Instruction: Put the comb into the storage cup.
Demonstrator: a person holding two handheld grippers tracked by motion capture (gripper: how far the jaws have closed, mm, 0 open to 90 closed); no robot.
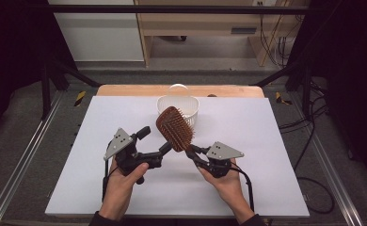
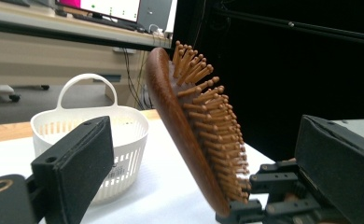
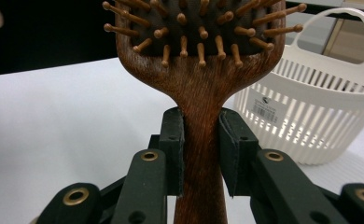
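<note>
Your right claw (image 3: 201,154) is clamped on the handle of the wooden hairbrush (image 1: 174,128), its head lifted above mid-tabletop (image 1: 266,188), tilted toward the far edge. Your left claw (image 1: 165,147) stands wide, just beside the brush, holding nothing. White slotted basket (image 1: 178,109) at far edge centre; contents hidden, label (image 3: 264,110) unreadable.

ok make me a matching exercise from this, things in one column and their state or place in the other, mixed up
Things:
1. hairbrush
2. basket
3. left gripper
4. right gripper

States or places:
A. jaws open, nothing between them
B. white, standing on the table behind the brush
C. shut on the wooden handle
D. brown wood, lifted off the table, head tilted up

Pairs: 1-D, 2-B, 3-A, 4-C
</note>
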